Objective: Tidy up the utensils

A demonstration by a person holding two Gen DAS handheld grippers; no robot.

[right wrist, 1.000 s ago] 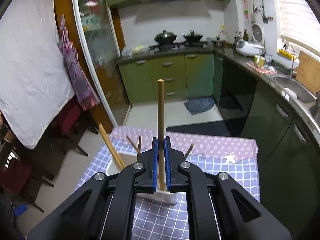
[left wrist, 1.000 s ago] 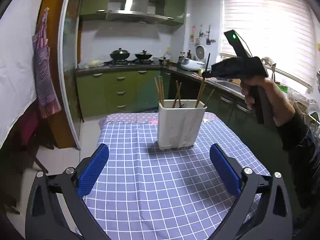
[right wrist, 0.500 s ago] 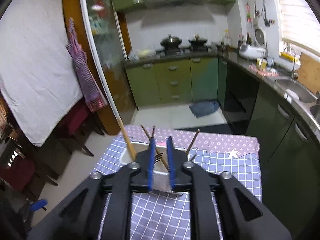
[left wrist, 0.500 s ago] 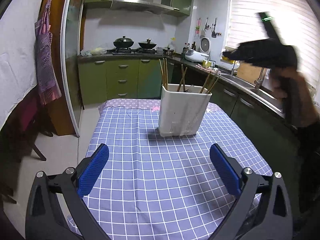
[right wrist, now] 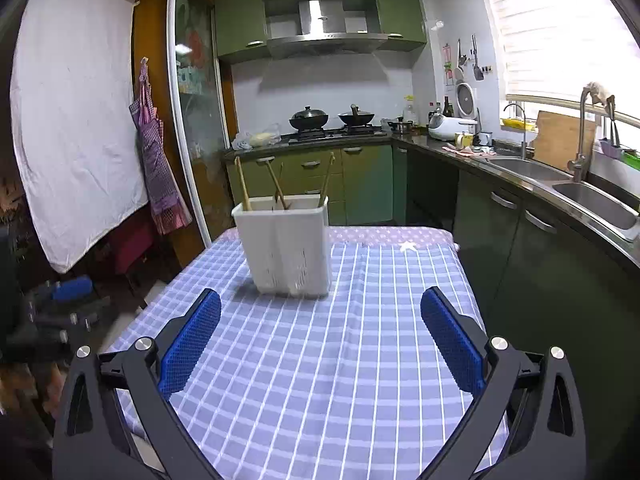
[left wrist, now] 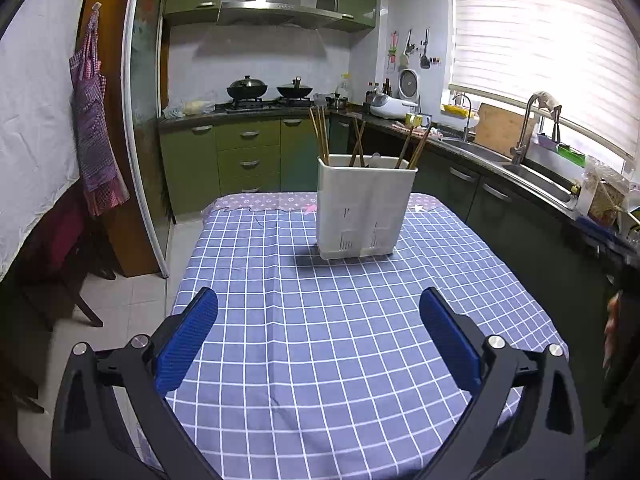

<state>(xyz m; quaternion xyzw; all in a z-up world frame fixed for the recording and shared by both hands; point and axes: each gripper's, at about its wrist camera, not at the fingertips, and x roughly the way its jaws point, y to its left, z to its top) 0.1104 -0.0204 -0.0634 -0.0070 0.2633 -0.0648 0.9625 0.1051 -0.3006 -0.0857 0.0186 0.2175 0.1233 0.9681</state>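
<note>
A white utensil holder [left wrist: 366, 208] [right wrist: 286, 246] stands upright on the far half of the table with the blue checked cloth [left wrist: 320, 360] [right wrist: 340, 360]. Several wooden chopsticks [left wrist: 320, 136] [right wrist: 243, 184] lean inside it, and a pale utensil top shows among them. My left gripper [left wrist: 318, 304] hangs open over the near part of the cloth, well short of the holder, with nothing between its blue pads [left wrist: 188, 340]. My right gripper [right wrist: 320, 300] is also back from the holder; its jaws are opening wide, with only cloth showing between them.
Dark cabinets and a counter with a sink [right wrist: 592, 200] run along the table's right side. A stove with two pans [left wrist: 268, 92] stands at the back. A chair [left wrist: 68, 248] and a hanging apron [right wrist: 156, 160] are to the left. Part of a hand [left wrist: 612, 328] shows at the right edge.
The right gripper let go of the chopstick above the holder, opened wide and drew back toward the near side, leaving the left wrist view. The left gripper stayed open and sank slightly.
</note>
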